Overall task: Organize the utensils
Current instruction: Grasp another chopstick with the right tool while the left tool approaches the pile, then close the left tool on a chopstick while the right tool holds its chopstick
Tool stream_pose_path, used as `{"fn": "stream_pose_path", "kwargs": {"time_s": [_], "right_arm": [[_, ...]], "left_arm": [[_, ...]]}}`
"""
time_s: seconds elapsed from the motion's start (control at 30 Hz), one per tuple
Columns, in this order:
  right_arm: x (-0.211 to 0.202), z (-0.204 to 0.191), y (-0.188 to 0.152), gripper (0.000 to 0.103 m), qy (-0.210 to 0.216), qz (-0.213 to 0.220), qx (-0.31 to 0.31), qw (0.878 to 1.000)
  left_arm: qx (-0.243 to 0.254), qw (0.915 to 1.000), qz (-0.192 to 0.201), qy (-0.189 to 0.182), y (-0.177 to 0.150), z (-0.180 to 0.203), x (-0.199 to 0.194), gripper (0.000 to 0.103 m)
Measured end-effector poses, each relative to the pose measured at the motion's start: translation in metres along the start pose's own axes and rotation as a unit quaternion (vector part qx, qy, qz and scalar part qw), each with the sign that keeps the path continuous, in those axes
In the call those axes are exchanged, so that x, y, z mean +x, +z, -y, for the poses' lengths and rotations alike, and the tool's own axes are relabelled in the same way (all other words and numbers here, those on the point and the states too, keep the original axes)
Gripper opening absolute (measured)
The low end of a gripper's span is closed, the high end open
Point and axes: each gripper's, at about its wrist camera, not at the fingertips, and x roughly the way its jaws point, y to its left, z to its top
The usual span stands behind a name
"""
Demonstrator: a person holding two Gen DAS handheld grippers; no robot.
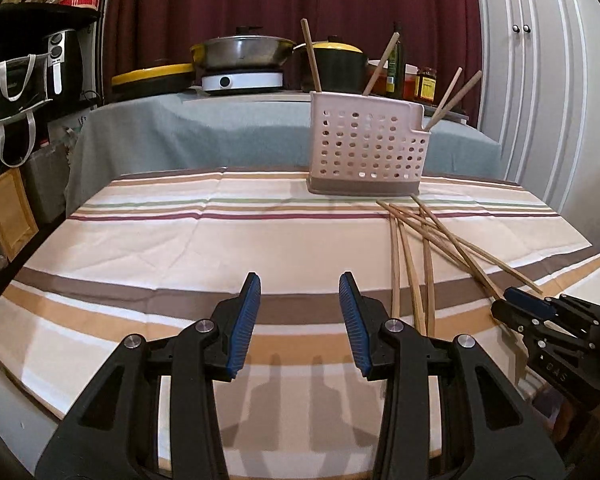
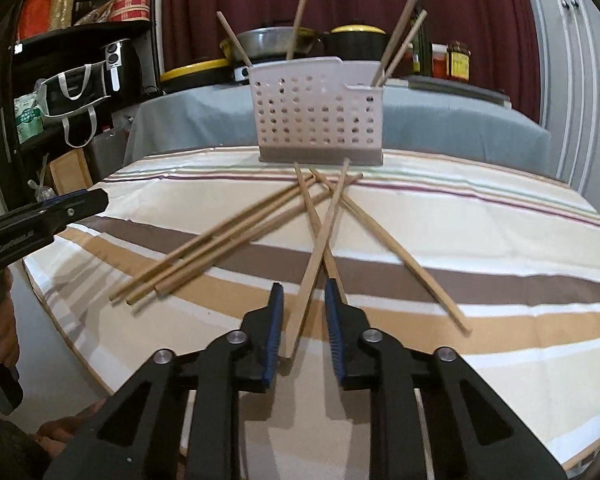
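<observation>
A: Right gripper (image 2: 303, 320) is low over the near end of the table (image 2: 500, 240), jaws apart, one chopstick (image 2: 308, 280) lying between the pads but not pinched yet.

B: So nothing gripped. And the left?

A: Left gripper (image 1: 300, 320) hangs spread wide and empty over bare cloth, left of the pile (image 1: 424, 248).

B: Where do the sticks go?

A: Into the caddy (image 2: 320, 120) at the far edge, which has four standing in it already. About six lie loose, crossing each other just in front of it.

B: How would you take this one?

A: I'd close squarely on its near end and lift gently. It crosses another stick right by the right pad, so a sloppy squeeze could catch both or flick the neighbour.

B: Anything in the way?

A: The crossed tips near the caddy base may drag. Behind sit a wok (image 1: 242, 50) and a pot (image 1: 340, 60), well clear.
</observation>
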Motion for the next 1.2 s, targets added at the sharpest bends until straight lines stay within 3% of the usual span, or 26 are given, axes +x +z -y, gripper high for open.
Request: {"fn": "stream_pose_path", "kwargs": {"time_s": [0.17, 0.5, 0.9, 1.1, 1.2], "right_arm": [[-0.001, 0.006, 0.001, 0.007, -0.004, -0.004, 0.013, 1.0], [-0.021, 0.025, 0.014, 0.007, -0.028, 0.035, 0.019, 0.999], [-0.03, 0.063, 0.011, 0.007, -0.059, 0.051, 0.037, 0.996], [-0.03, 0.07, 0.007, 0.007, -0.057, 0.05, 0.044, 0.996], [-0.03, 0.07, 0.007, 0.007, -0.054, 0.051, 0.044, 0.996]], "left_arm": [[0.001, 1.0, -0.003, -0.005, -0.002, 0.005, 0.001, 0.04], [0.014, 0.9995, -0.011, -0.027, -0.009, 0.02, 0.006, 0.04], [0.048, 0.9963, -0.044, -0.056, -0.028, 0.044, 0.015, 0.038], [0.041, 0.9956, -0.065, -0.054, -0.035, 0.041, 0.022, 0.028], [0.045, 0.9953, -0.065, -0.056, -0.035, 0.041, 0.022, 0.018]]}}
